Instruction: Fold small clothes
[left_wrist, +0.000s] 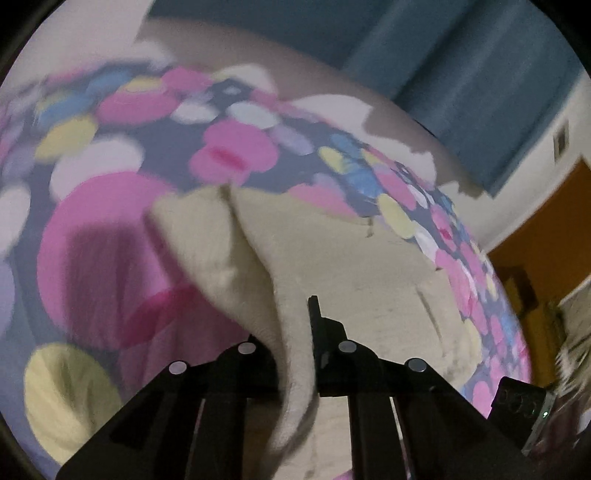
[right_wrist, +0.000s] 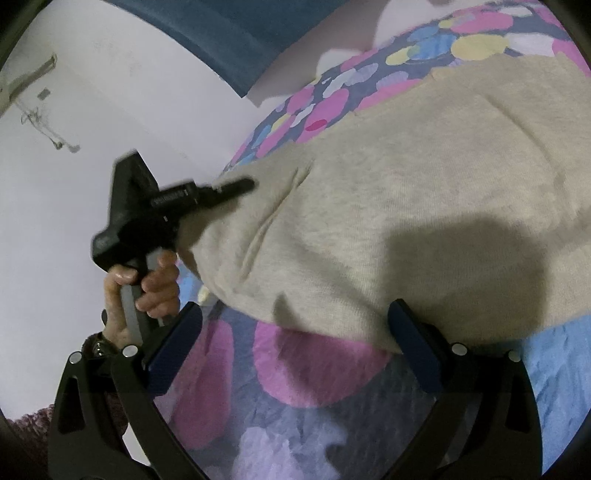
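Garment: I see a beige fleece garment (right_wrist: 424, 206) lying on the dotted bedspread (right_wrist: 317, 373); in the right wrist view it fills the frame from centre toward 2 o'clock.
Long axis: in the right wrist view it runs from about 8 o'clock up to 2 o'clock; the near edge sits at 6 o'clock, just above my right fingers.
Raised edge: in the left wrist view one edge of the garment (left_wrist: 258, 280) is lifted into a fold that runs from 12 o'clock down to 6 o'clock through the gripper.
Left gripper: my left gripper (left_wrist: 295, 354) is clamped on that lifted edge, fingers nearly together with cloth between them. In the right wrist view I see it (right_wrist: 236, 188) at 9 o'clock, gripping the garment's corner, with the hand (right_wrist: 147, 288) on its handle.
Right gripper: my right gripper (right_wrist: 295, 354) is spread wide and grips nothing; its blue pads (right_wrist: 413, 347) sit at the garment's near edge.
Containers: I see none.
Writing: printing on the left gripper body is too blurred to read.
Surroundings: blue curtain (left_wrist: 461, 74) at 1 o'clock, left wrist view.
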